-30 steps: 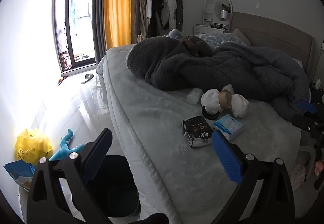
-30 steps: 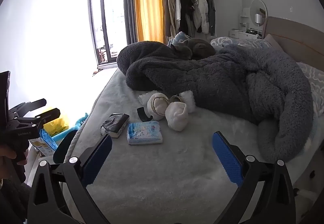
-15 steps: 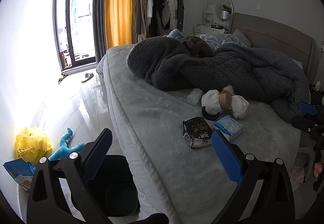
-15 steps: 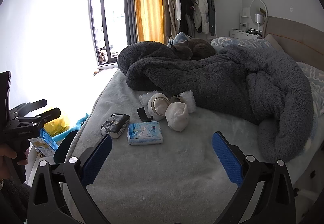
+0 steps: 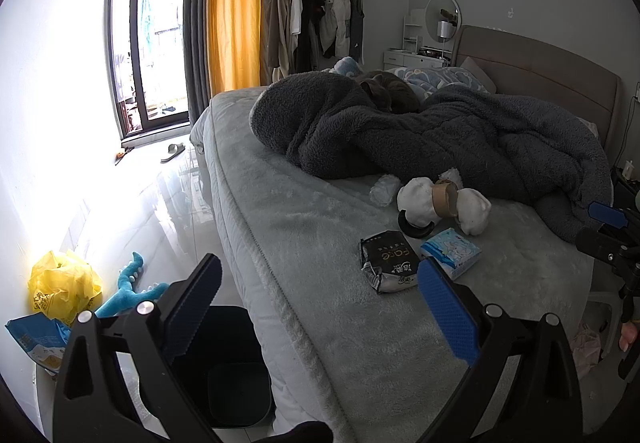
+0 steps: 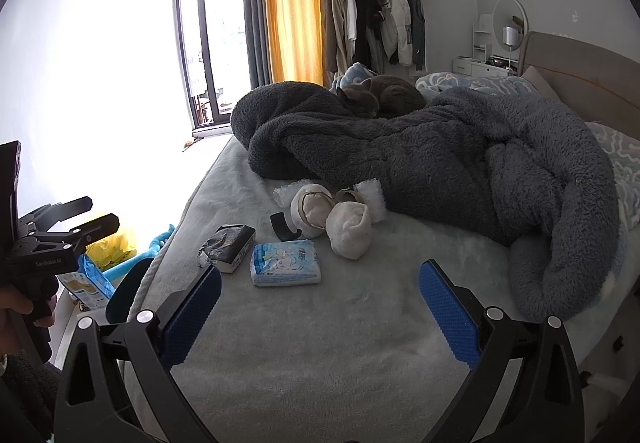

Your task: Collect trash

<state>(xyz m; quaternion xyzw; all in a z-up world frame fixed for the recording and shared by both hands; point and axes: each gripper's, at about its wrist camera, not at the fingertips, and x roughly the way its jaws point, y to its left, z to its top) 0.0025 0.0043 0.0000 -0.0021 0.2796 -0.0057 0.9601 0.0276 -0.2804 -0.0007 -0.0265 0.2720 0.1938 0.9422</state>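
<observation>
A bedroom was seen from two handheld grippers. The left gripper (image 5: 318,309) hung over the foot corner of the bed (image 5: 304,227), its jaws spread wide and holding nothing. Below it on the floor stood a dark trash bin (image 5: 234,367), close against the bed's side. The right gripper (image 6: 320,313) hovered over the grey bedspread, jaws likewise spread and empty.

The trash lay in a loose cluster in the middle of the bed: a black crumpled packet (image 6: 228,247), a blue-and-white tissue pack (image 6: 286,263) just beside it, two white wads (image 6: 348,233), a brown tape roll (image 5: 445,197), and a small black curved piece (image 6: 282,229). Behind them was a heaped dark fleece blanket (image 6: 420,151), with a grey cat (image 6: 376,95) curled on top. A yellow plastic bag (image 5: 64,285) and a blue toy (image 5: 132,293) sat on the floor by the wall.

No item appeared picked up yet. The black packet seemed the nearest target; a good approach would likely lower open jaws astride its narrow sides, pinch above the plush cover so no fabric gets caught, then carry it to the bin.
</observation>
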